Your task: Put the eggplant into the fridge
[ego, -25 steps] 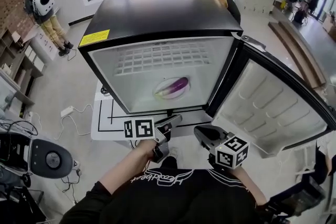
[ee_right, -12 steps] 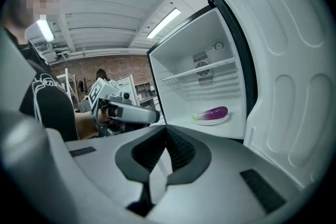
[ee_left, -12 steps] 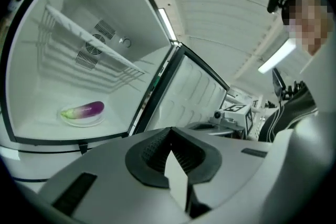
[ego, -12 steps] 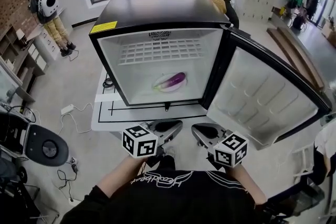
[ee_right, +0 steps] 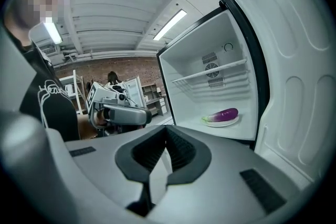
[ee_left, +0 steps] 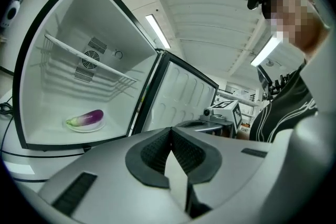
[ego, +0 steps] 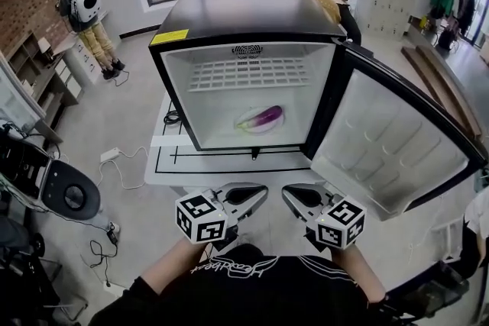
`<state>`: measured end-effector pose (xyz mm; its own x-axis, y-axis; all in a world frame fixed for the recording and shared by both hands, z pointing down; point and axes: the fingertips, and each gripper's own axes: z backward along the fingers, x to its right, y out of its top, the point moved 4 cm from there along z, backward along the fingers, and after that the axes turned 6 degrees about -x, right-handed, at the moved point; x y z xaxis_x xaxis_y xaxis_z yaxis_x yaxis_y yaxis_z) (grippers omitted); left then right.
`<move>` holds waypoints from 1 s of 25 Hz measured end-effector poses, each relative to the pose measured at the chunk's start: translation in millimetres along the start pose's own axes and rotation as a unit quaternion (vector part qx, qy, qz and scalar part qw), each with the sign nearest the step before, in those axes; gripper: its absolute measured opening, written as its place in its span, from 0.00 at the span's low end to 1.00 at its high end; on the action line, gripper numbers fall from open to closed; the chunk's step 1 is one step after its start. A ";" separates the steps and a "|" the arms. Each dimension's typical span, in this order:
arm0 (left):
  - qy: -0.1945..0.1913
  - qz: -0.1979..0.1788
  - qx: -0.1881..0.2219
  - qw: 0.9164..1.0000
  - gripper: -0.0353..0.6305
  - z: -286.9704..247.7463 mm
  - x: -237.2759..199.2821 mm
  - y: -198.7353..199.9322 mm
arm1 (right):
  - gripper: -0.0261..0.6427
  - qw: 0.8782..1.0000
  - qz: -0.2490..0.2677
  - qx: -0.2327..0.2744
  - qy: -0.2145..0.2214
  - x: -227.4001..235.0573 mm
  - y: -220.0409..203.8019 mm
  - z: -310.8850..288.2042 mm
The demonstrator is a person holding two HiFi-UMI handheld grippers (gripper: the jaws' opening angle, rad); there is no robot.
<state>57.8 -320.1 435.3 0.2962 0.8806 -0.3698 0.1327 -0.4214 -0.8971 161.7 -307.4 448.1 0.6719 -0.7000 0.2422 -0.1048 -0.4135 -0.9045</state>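
At the far left, a person (ego: 82,5) wearing a white backpack is standing near the brick wall. Toward the middle, the small black fridge (ego: 244,11) is sitting on a white surface (ego: 164,164) marked with black lines. A yellow label (ego: 169,37) is showing at the fridge's upper left corner.

The fridge is standing wide open. The eggplant (ego: 267,116) is lying inside on the fridge floor, below the wire shelf (ego: 241,75). It is resting on a white plate (ego: 246,124), with its purple end pointing right and its pale green end pointing left.

In front of the opening, well apart from the eggplant, the person is holding the left gripper (ego: 258,193) aimed toward the fridge. Its jaws are pressing together with nothing between them, as the left gripper view (ee_left: 170,131) is showing. Just beside it to the right, the right gripper (ego: 289,193) is pointing the same way. Its jaws are likewise sitting closed and empty in its own view (ee_right: 167,129), where the eggplant is showing beyond them on its plate.

Farthest right, the door (ego: 390,149) is hanging swung out, its white moulded lining facing the camera.
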 end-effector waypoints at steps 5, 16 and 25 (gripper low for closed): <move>0.002 -0.022 -0.005 1.000 0.07 8.8 3.4 -2.2 | 0.05 1.000 -0.007 0.011 -0.001 -3.9 -0.6 -4.8; 0.016 -0.006 -0.004 1.000 0.07 77.7 -5.2 -19.3 | 0.05 1.000 -0.023 -0.005 -0.004 -57.3 -9.0 -35.2; -0.011 -0.017 -0.003 1.000 0.07 134.2 15.0 -30.5 | 0.05 1.000 -0.014 0.006 -0.015 -122.0 -6.0 -51.1</move>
<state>-68.7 -264.9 424.7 0.2699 0.8992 -0.3444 0.1476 -0.3921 -0.9080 42.9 -249.2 442.0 0.6956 -0.6707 0.2576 -0.0771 -0.4262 -0.9013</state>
